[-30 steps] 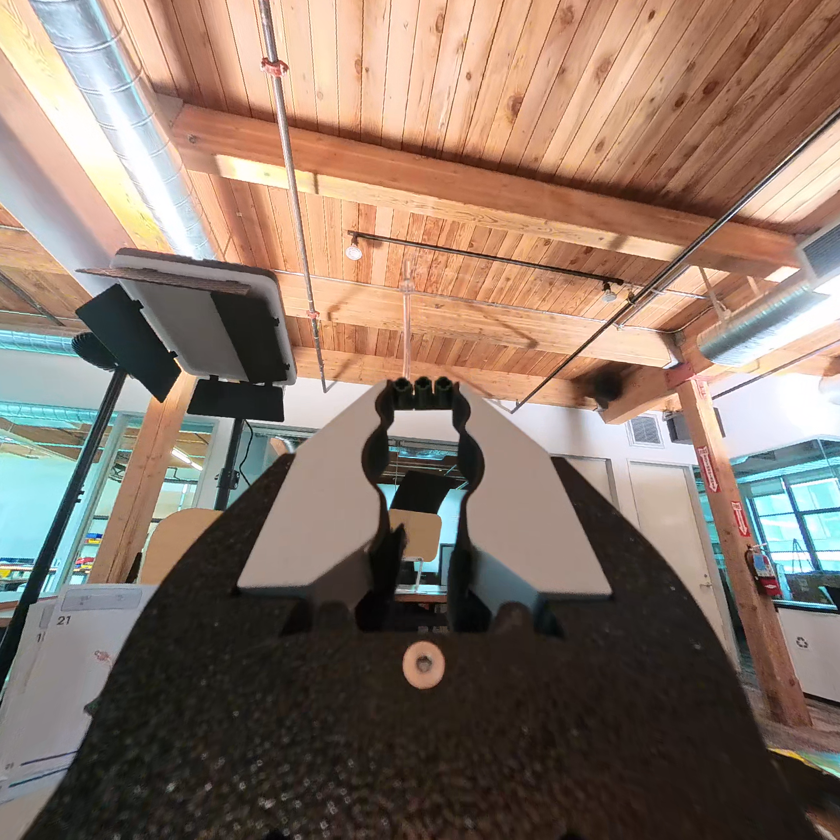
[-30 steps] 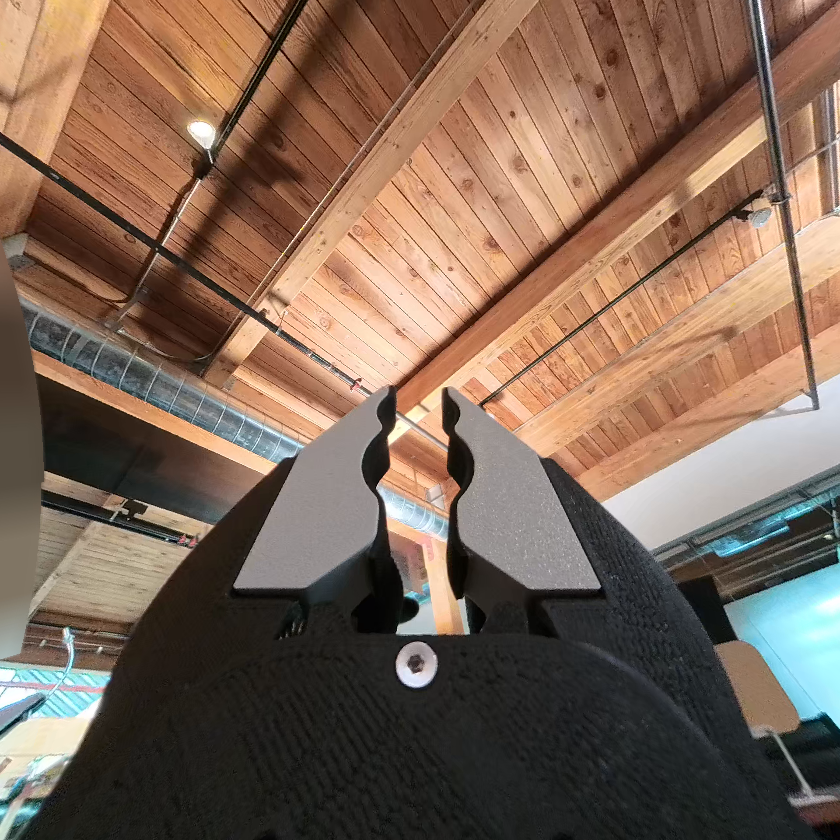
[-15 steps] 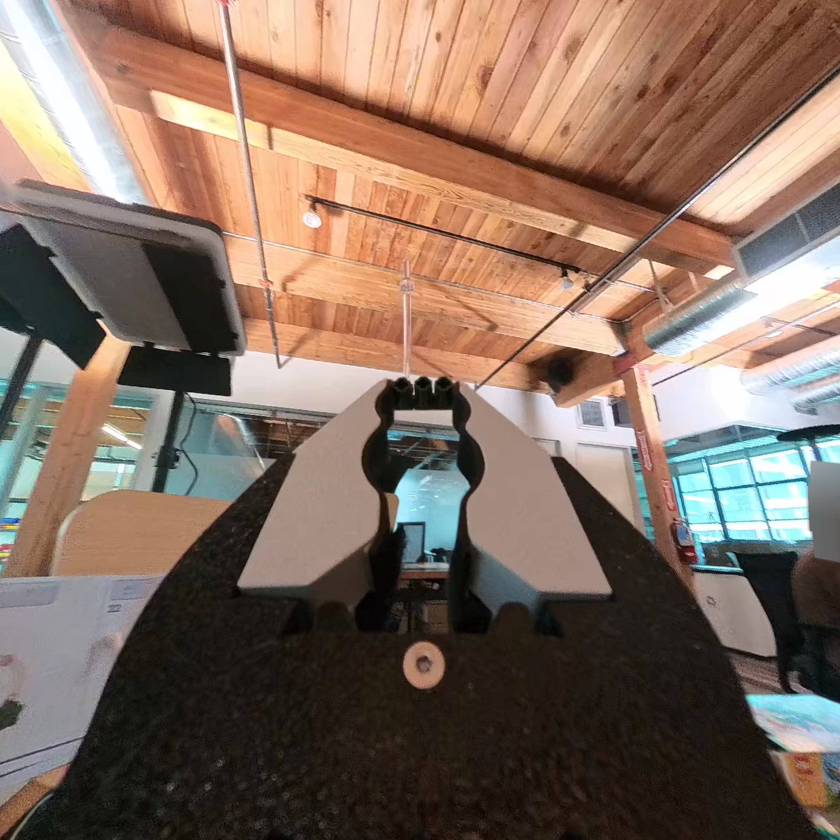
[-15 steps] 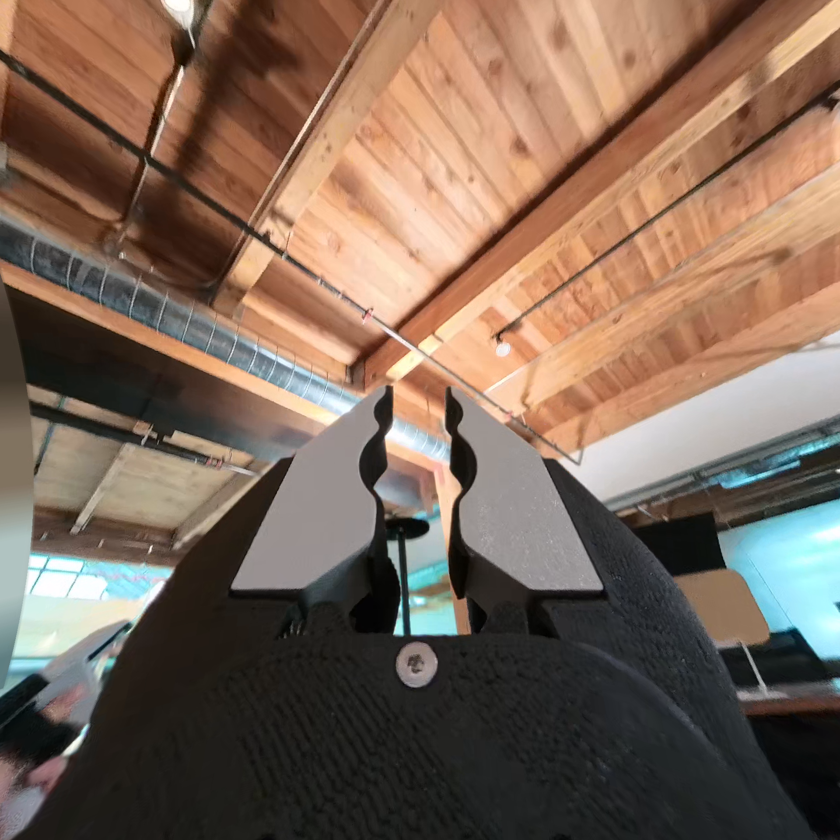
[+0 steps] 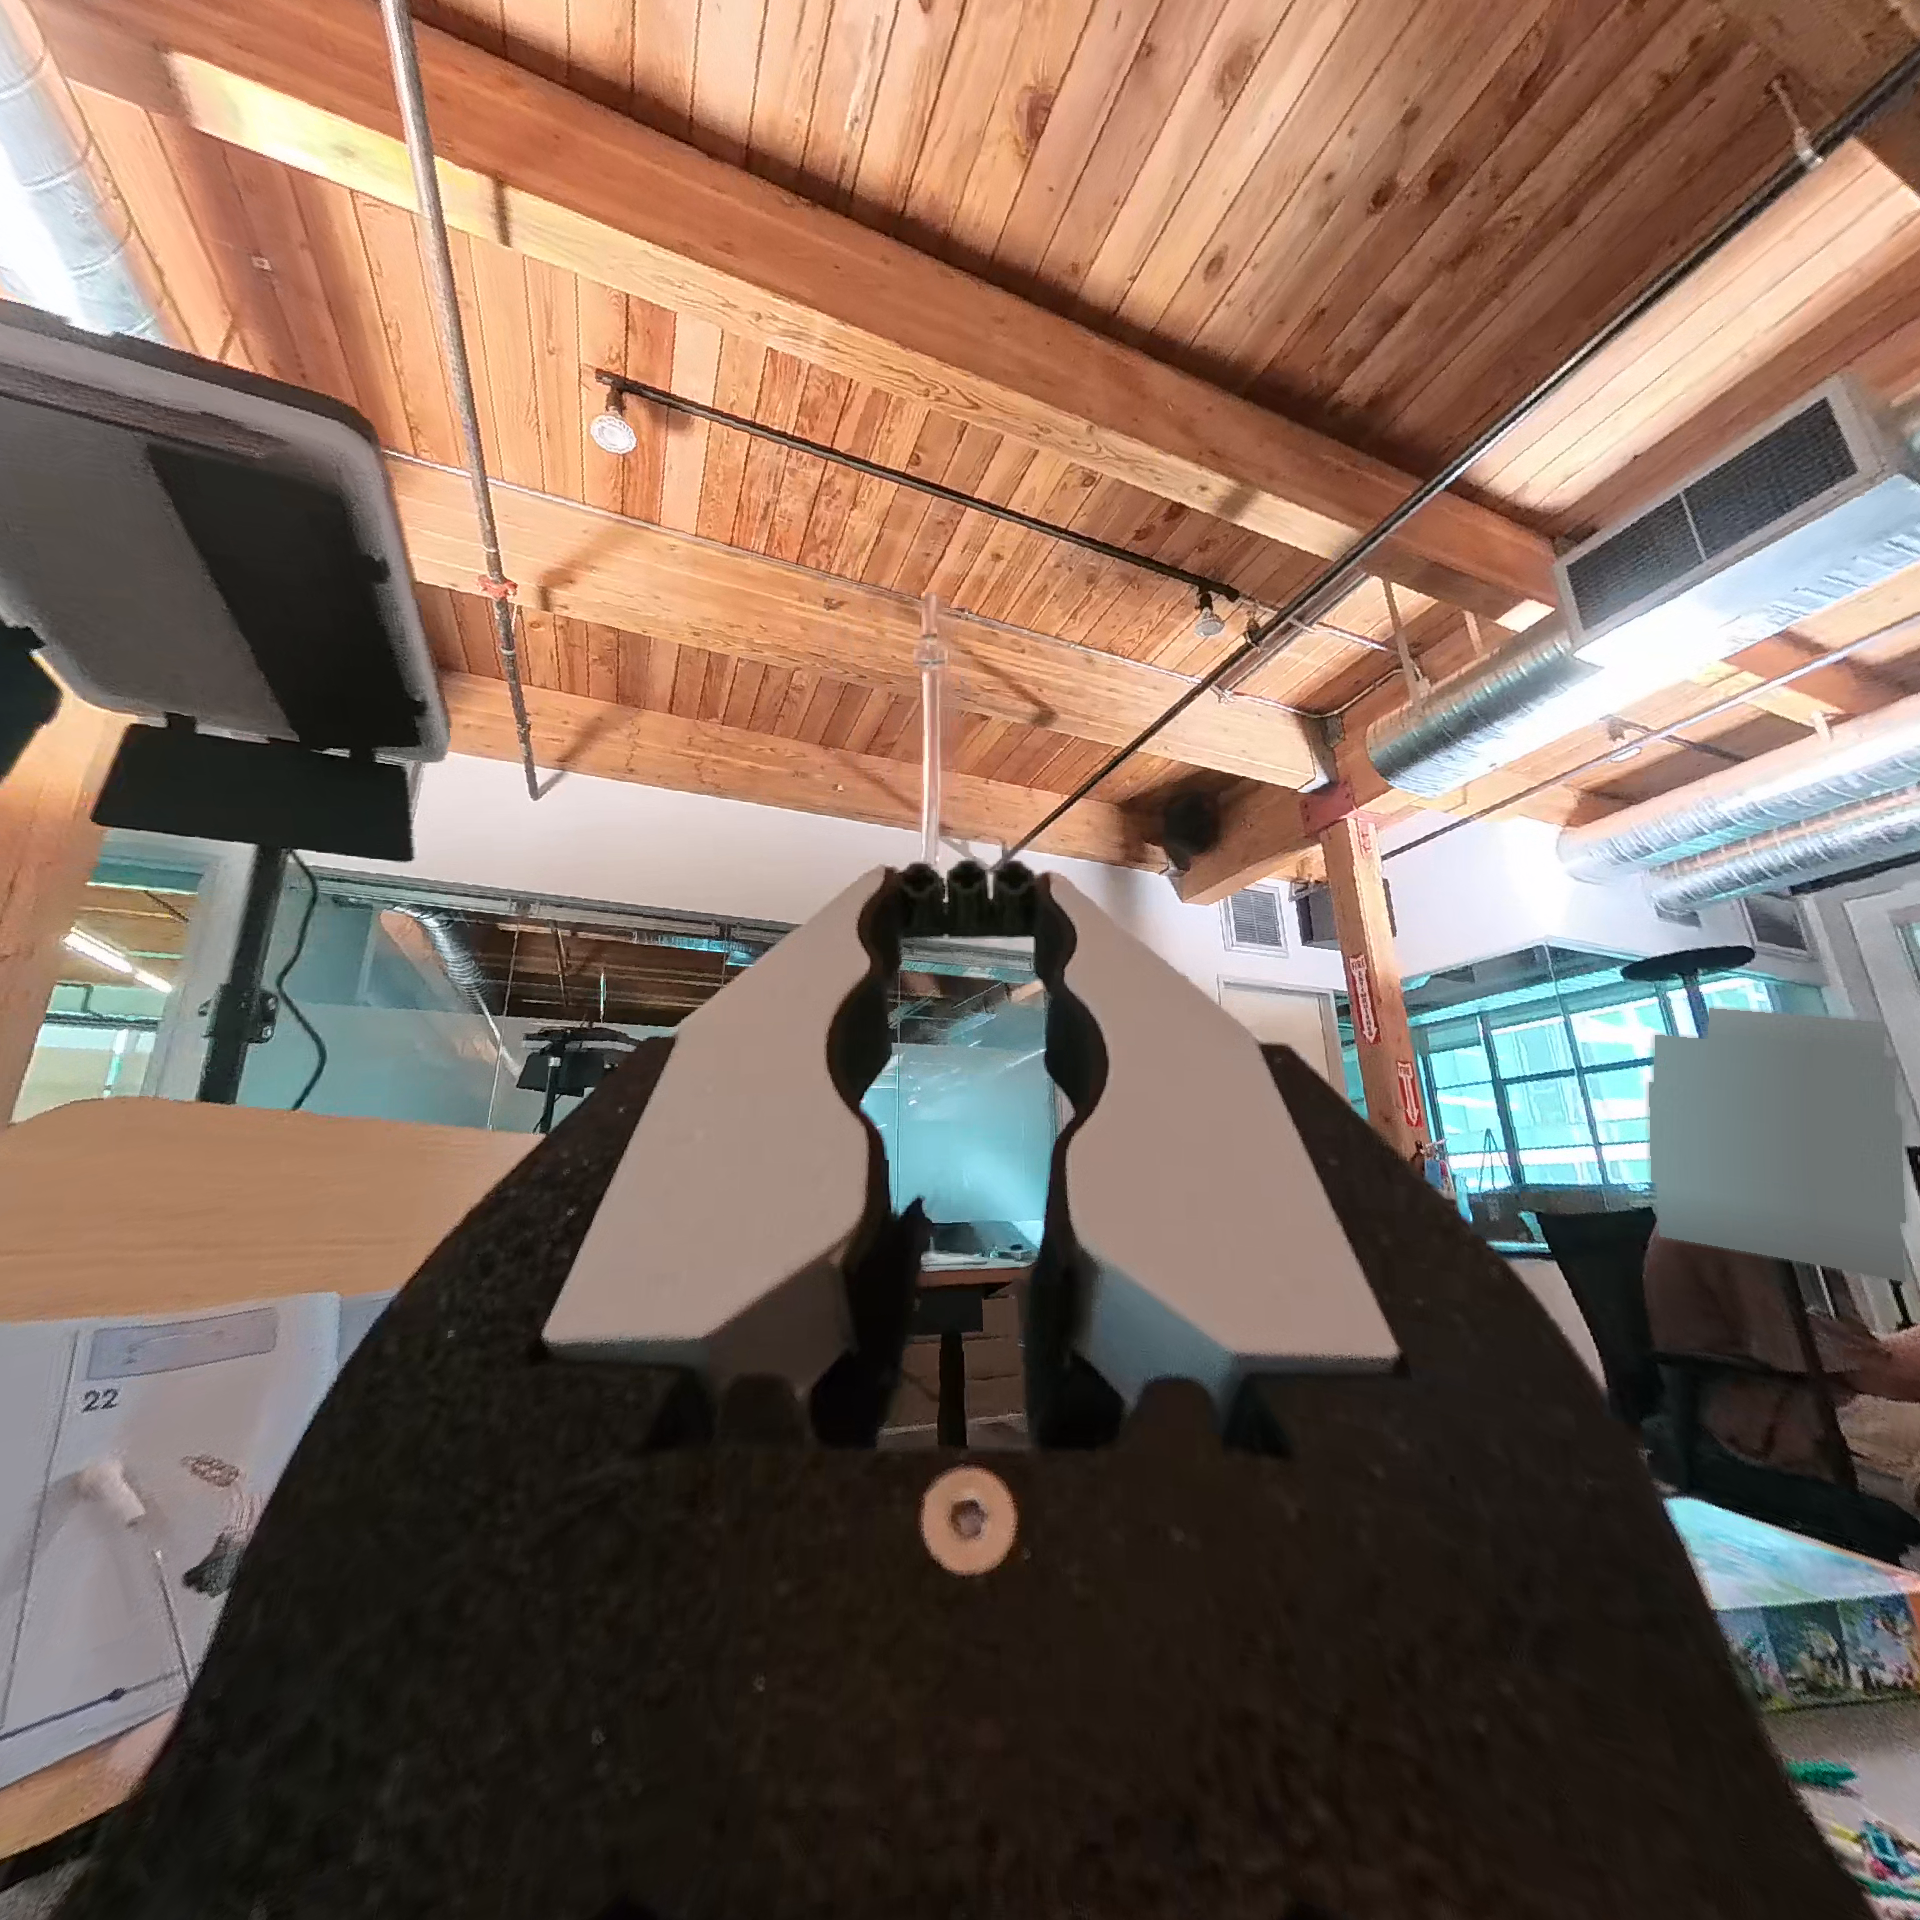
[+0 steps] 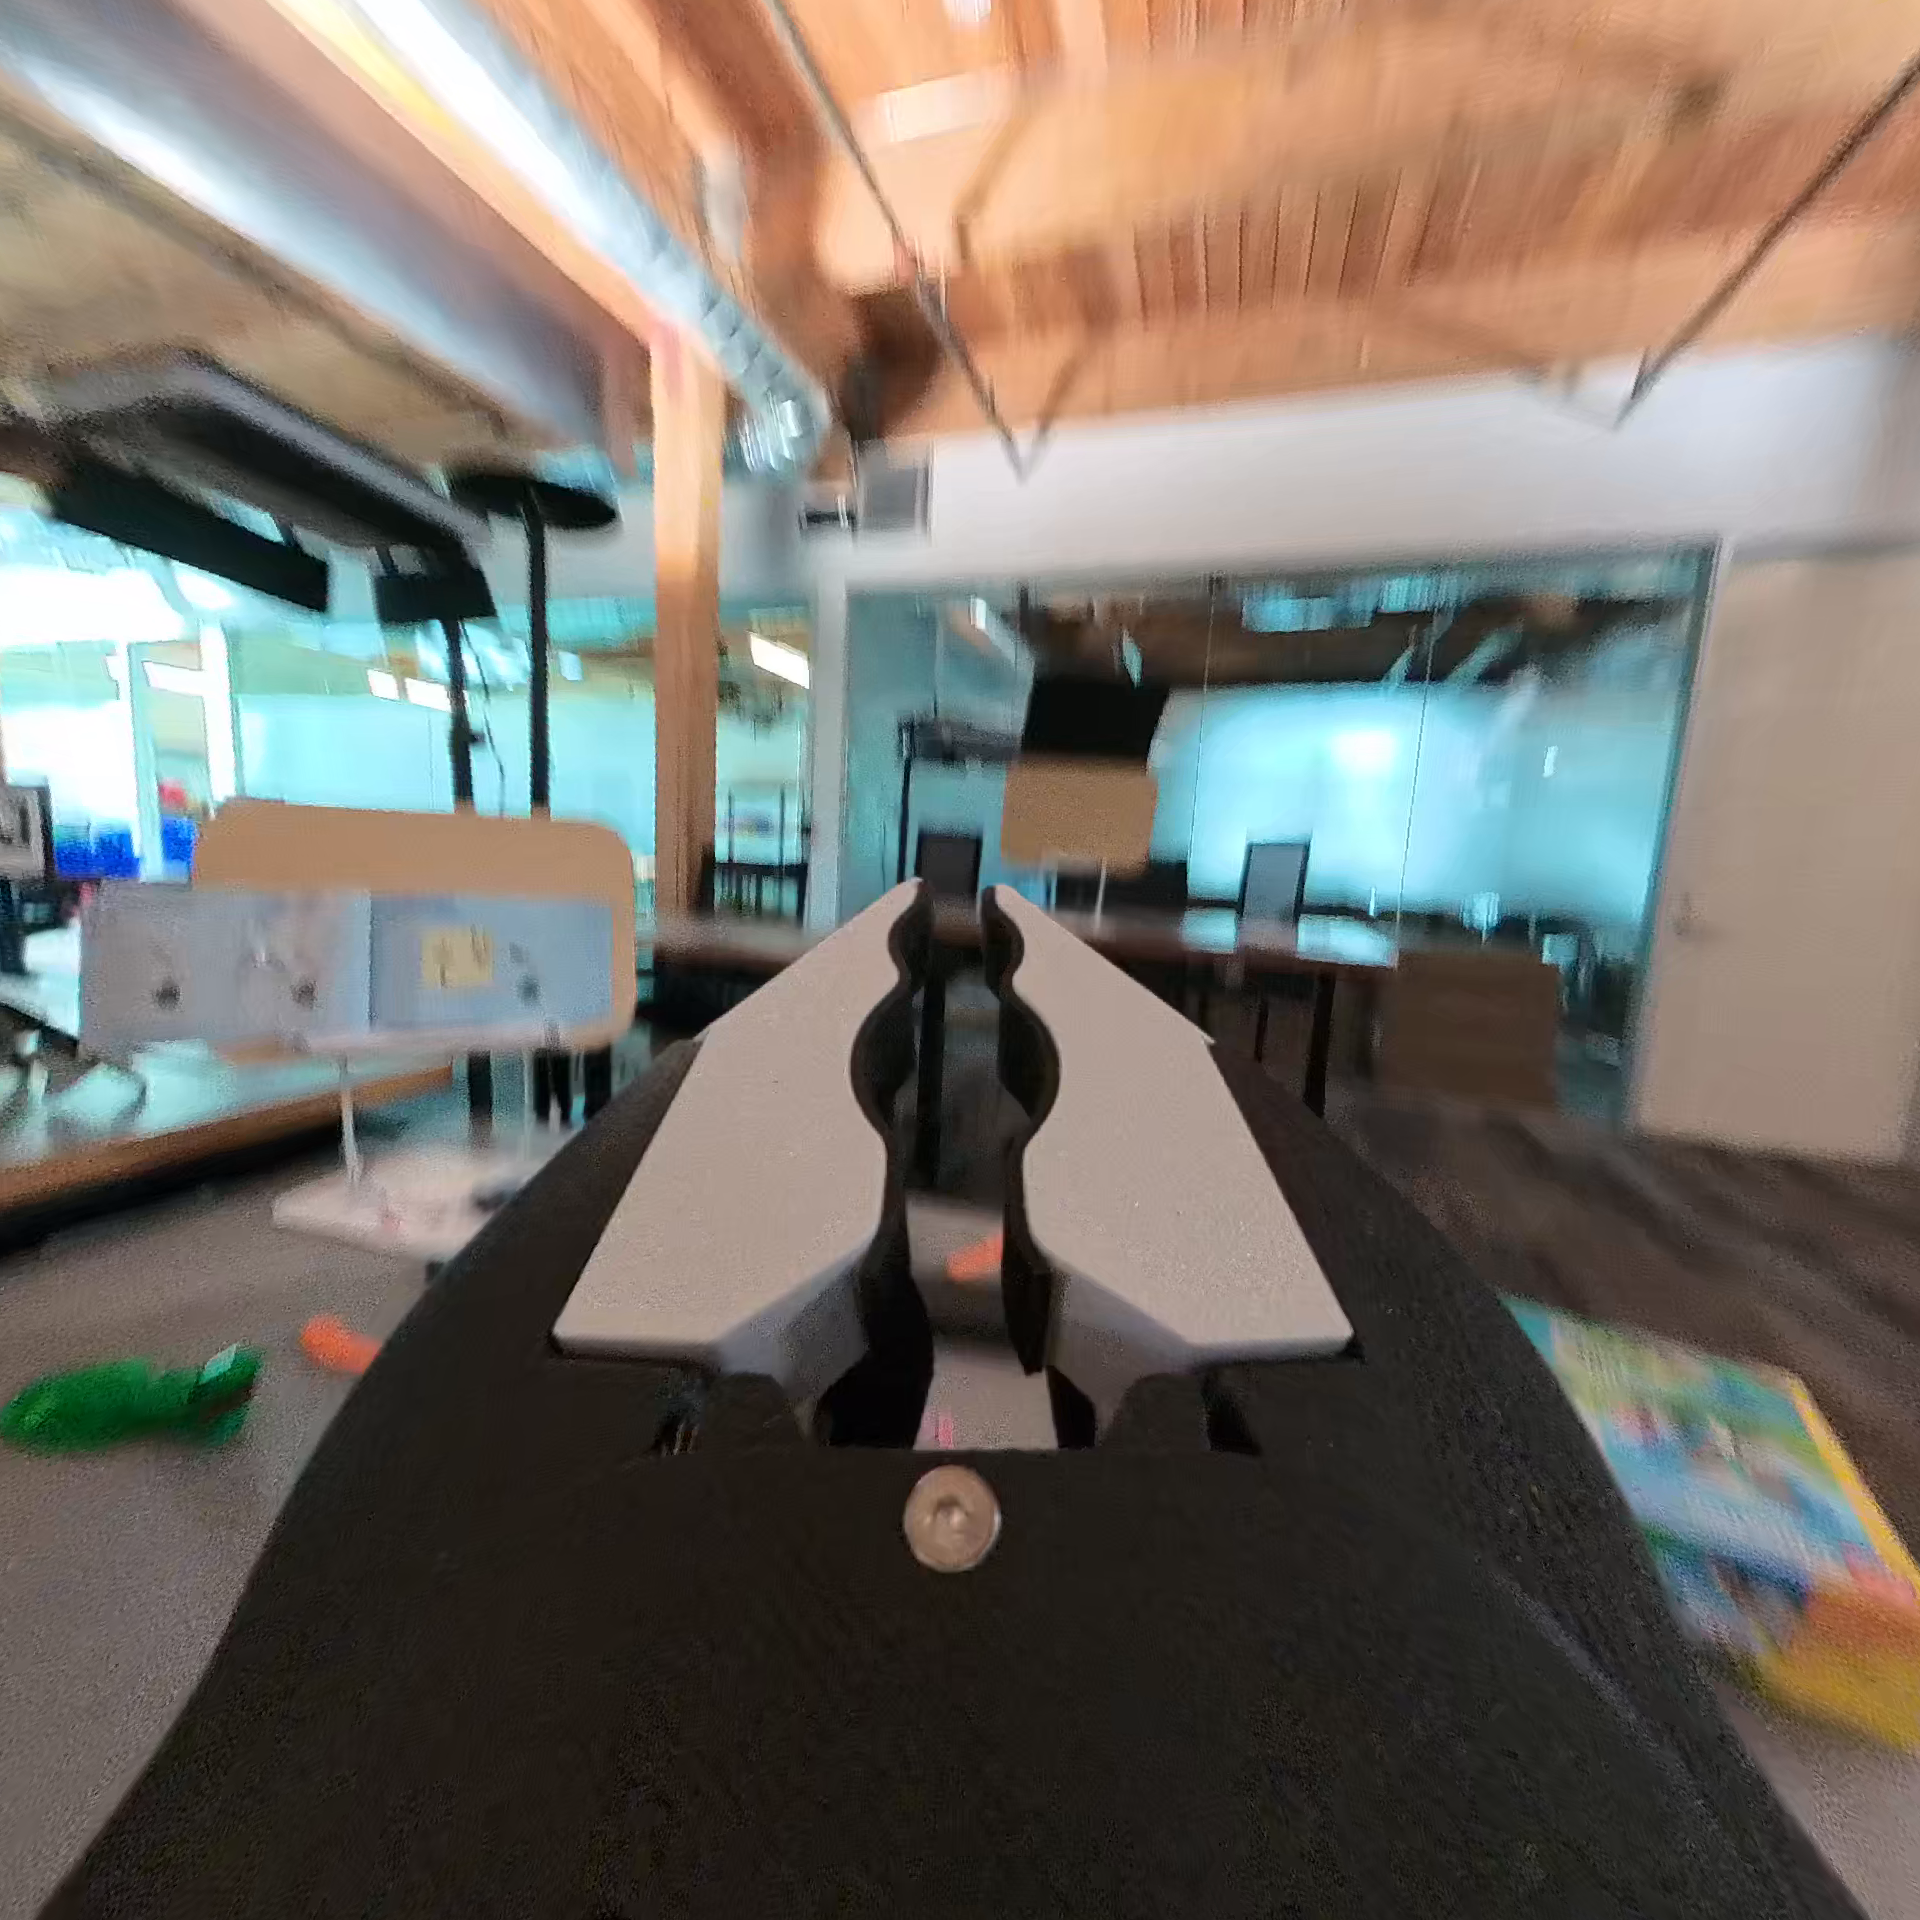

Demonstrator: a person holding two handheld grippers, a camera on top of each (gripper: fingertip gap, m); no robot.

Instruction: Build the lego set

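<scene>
Your left gripper (image 5: 961, 894) points up toward the wooden ceiling, its fingers (image 5: 748, 1122) pinched on a small black lego piece (image 5: 964, 889) at the very tips; a thin clear rod (image 5: 928, 727) rises from that piece. It looks light, rigid and slick, and the rod likely snaps or pops out easily, so grip the black base, not the rod. Your right gripper (image 6: 951, 909) holds nothing, its fingers a narrow gap apart. Beyond it, blurred, green lego pieces (image 6: 130, 1397) and an orange piece (image 6: 338, 1345) lie on the grey table (image 6: 156, 1558), near the colourful lego box (image 6: 1735, 1496) and propped instruction booklet (image 5: 114, 1496).
</scene>
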